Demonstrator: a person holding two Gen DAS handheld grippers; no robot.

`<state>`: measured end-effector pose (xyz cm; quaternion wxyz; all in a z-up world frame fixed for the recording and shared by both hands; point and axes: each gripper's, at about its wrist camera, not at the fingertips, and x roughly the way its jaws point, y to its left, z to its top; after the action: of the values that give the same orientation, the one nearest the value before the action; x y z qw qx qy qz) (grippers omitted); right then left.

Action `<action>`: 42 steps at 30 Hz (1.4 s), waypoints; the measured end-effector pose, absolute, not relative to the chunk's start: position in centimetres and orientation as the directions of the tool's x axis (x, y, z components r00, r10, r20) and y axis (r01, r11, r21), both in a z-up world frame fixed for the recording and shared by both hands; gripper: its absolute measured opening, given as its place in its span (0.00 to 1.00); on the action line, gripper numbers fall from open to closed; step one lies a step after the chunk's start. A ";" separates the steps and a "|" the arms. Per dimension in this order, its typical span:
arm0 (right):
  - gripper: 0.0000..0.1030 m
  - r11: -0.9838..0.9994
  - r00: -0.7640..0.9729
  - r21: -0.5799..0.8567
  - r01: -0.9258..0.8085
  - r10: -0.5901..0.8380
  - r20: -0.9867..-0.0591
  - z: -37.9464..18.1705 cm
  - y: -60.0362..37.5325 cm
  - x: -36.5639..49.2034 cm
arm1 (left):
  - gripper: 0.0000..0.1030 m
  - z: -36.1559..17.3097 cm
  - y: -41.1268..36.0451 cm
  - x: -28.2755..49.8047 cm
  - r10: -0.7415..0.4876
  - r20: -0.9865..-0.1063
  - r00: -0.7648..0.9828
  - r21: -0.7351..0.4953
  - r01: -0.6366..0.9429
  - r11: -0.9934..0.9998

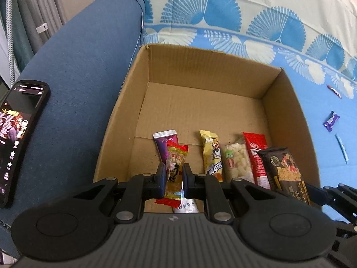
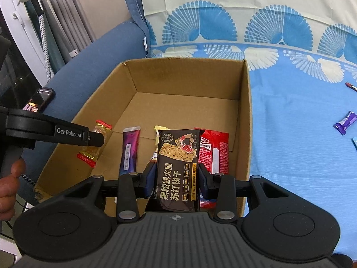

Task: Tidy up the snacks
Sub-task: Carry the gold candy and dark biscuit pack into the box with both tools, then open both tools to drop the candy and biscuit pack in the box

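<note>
An open cardboard box [image 1: 200, 73] [image 2: 243, 102] stands on a blue patterned cloth. My left gripper [image 1: 174, 176] is shut on a small red and yellow candy packet [image 1: 175, 167] [image 2: 94, 143], held over the box's near left side. My right gripper [image 2: 177, 178] is shut on a black cracker pack [image 2: 177, 165] [image 1: 283, 169], held over the box's near right part. On the box floor lie a purple sachet [image 1: 165, 145] [image 2: 129, 149], a yellow bar [image 1: 212, 154], a clear pack of white puffs [image 1: 237, 165] and a red pack [image 1: 255, 154] [image 2: 215, 151].
Loose snacks lie on the cloth to the right: a purple wrapper [image 1: 331, 121] [image 2: 345, 122], a thin blue stick [image 1: 341, 148] and a small red one [image 1: 334, 91] [image 2: 351, 86]. A lit phone [image 1: 17, 138] [image 2: 40, 99] rests on the blue sofa arm [image 1: 78, 78]. A hand [image 2: 9, 185] holds the left gripper's handle.
</note>
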<state>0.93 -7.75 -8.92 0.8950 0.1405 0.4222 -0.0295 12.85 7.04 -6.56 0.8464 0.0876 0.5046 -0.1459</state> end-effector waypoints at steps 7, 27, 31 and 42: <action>0.40 0.959 0.629 0.227 0.168 0.073 -0.774 -9.6 -7.9 1.7 | 0.16 -7.6 6.7 13.4 -0.144 -0.890 0.433 0.015 0.343 0.939; 0.42 0.956 0.613 0.240 0.168 0.089 -0.785 -10.3 -8.7 3.9 | 0.45 -9.5 6.4 15.1 -0.080 -0.913 0.400 0.059 0.324 0.944; 0.78 0.954 0.605 0.234 0.190 0.074 -0.793 -9.4 -8.7 3.2 | 1.00 -8.0 7.6 14.0 -0.089 -0.882 0.462 0.047 0.273 0.961; 0.92 0.960 0.608 0.209 0.185 0.055 -0.792 -5.7 -6.0 -4.9 | 1.00 -5.4 10.6 5.2 -0.057 -0.885 0.462 0.089 0.287 0.954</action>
<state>-4.95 -5.97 -5.75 0.8862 0.1362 0.4412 -0.0367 5.16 10.64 -5.44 0.8474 0.1131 0.5087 -0.1013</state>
